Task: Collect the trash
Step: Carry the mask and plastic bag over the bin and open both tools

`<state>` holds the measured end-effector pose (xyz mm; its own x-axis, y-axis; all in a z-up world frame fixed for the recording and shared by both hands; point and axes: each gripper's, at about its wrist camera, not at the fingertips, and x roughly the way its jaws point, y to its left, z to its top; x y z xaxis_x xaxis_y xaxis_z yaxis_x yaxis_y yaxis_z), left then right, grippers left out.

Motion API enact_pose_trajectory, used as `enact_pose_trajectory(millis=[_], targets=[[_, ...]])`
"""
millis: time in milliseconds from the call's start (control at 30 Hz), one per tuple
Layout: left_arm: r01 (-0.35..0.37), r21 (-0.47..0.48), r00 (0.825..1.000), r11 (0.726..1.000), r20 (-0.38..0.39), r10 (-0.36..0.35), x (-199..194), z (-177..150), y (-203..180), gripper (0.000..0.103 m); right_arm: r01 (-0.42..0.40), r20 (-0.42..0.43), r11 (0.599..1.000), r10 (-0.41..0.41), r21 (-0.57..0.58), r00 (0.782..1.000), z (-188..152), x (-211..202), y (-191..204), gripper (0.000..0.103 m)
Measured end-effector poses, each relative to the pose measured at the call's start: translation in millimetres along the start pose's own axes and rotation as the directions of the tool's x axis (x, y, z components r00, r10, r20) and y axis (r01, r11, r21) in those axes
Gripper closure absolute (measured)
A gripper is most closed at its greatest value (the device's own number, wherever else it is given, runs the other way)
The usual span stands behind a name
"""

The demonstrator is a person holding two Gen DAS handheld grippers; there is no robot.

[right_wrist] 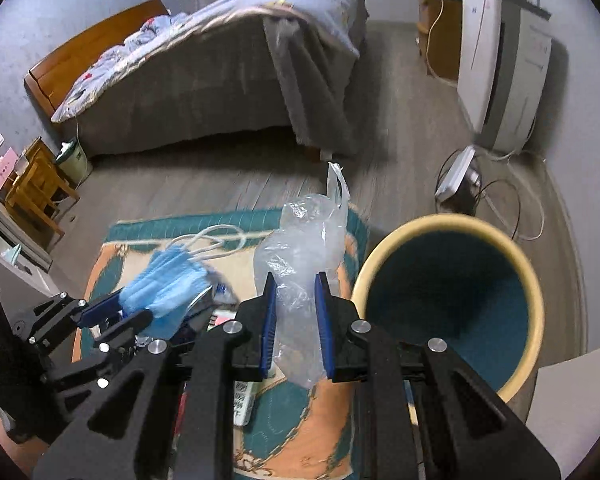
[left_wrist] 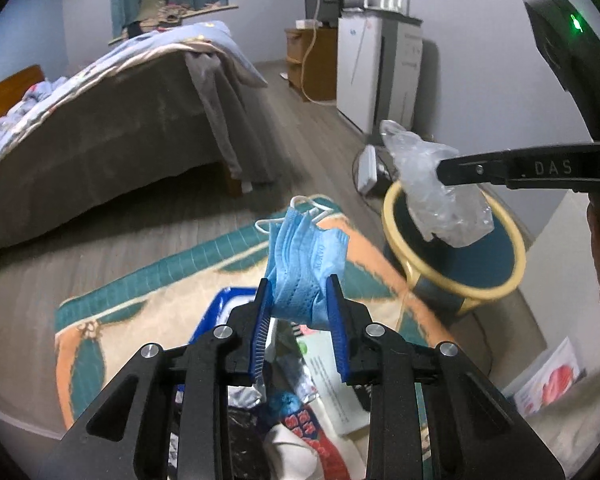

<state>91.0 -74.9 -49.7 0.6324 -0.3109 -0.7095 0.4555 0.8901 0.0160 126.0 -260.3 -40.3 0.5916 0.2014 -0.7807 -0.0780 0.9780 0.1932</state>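
Note:
My left gripper (left_wrist: pixel 300 288) is shut on a bunch of blue face masks (left_wrist: pixel 306 256) with white ear loops, held above the patterned rug (left_wrist: pixel 140 304). It also shows in the right wrist view (right_wrist: pixel 136 304), with the masks (right_wrist: pixel 168 284) to the left. My right gripper (right_wrist: pixel 296 288) is shut on a crumpled clear plastic bag (right_wrist: pixel 300 248), held just left of the round bin (right_wrist: pixel 452 296) with a cream rim and dark teal inside. In the left wrist view the right gripper (left_wrist: pixel 444 168) holds the bag (left_wrist: pixel 436 192) over the bin (left_wrist: pixel 456 256).
More trash (left_wrist: pixel 300 412) lies on the rug below my left gripper: wrappers, papers, a blue tray. A bed (right_wrist: pixel 220 64) stands behind. A white appliance (right_wrist: pixel 496 72), cables and a small device (right_wrist: pixel 456 180) sit by the right wall. A wooden stool (right_wrist: pixel 36 184) is at left.

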Motion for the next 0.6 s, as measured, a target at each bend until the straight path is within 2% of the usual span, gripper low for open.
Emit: enact_pose_trajectory(millis=[200, 367, 500, 600], targets=[[0.017, -0.050, 1.000, 0.999, 0.013, -0.017, -4, 11, -1, 0.074, 0.060, 0.063, 0.996, -0.056, -0.060, 0.996, 9, -24, -16, 0.085], [0.032, -0.036, 0.999, 0.999, 0.014, -0.032, -4, 9, -13, 0.074, 0.171, 0.123, 0.979, -0.157, -0.114, 0.980, 14, -45, -43, 0.085], [0.032, -0.013, 0.999, 0.999, 0.015, -0.032, 0, 14, -31, 0.074, 0.239, 0.132, 0.964, -0.223, -0.120, 0.966, 14, -47, -67, 0.085], [0.049, -0.010, 0.998, 0.999, 0.026, -0.049, 3, 22, -44, 0.074, 0.252, 0.127, 0.962, -0.238, -0.107, 0.963, 11, -44, -86, 0.085]])
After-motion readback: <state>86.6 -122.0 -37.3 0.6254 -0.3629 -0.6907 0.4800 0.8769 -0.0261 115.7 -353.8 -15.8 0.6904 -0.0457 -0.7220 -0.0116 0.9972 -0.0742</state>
